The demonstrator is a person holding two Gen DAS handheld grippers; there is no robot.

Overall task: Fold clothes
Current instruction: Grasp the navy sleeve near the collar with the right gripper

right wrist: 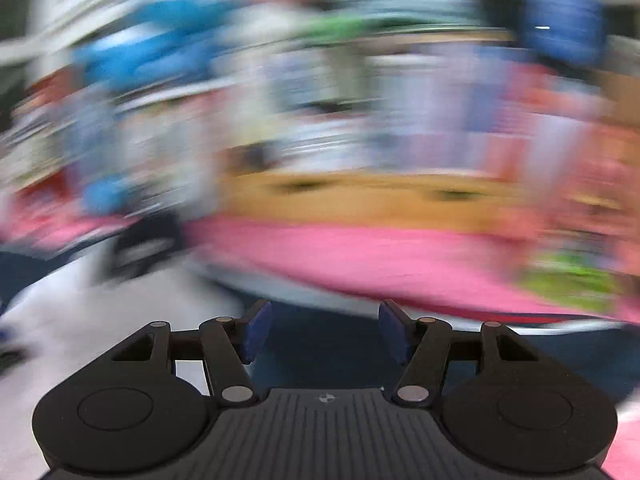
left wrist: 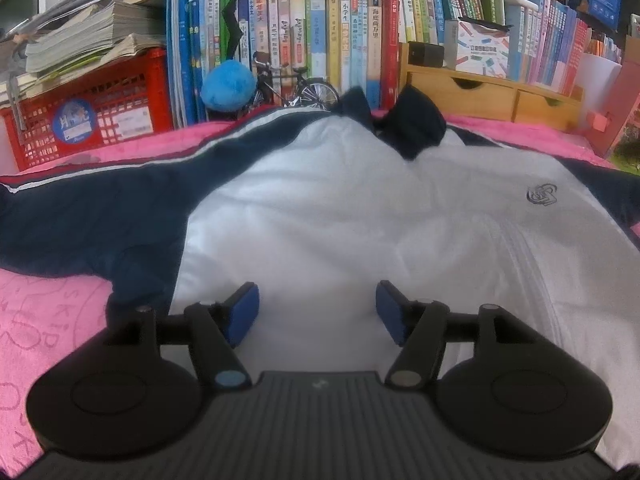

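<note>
A white jacket (left wrist: 340, 208) with navy sleeves and a navy collar lies spread flat on a pink cloth (left wrist: 44, 320). A small grey logo (left wrist: 542, 194) marks its chest on the right. My left gripper (left wrist: 318, 308) hovers over the jacket's lower white part, open, with nothing between its blue pads. The right wrist view is heavily blurred. In it my right gripper (right wrist: 326, 334) stands open over a navy part of the jacket (right wrist: 320, 344), with white fabric to its left. Nothing sits between its pads.
Behind the jacket stands a row of upright books (left wrist: 320, 40). A red crate (left wrist: 88, 116) under a paper stack is at the back left. A blue plush ball (left wrist: 228, 86), a model bicycle (left wrist: 296, 88) and a wooden drawer unit (left wrist: 492, 96) line the back edge.
</note>
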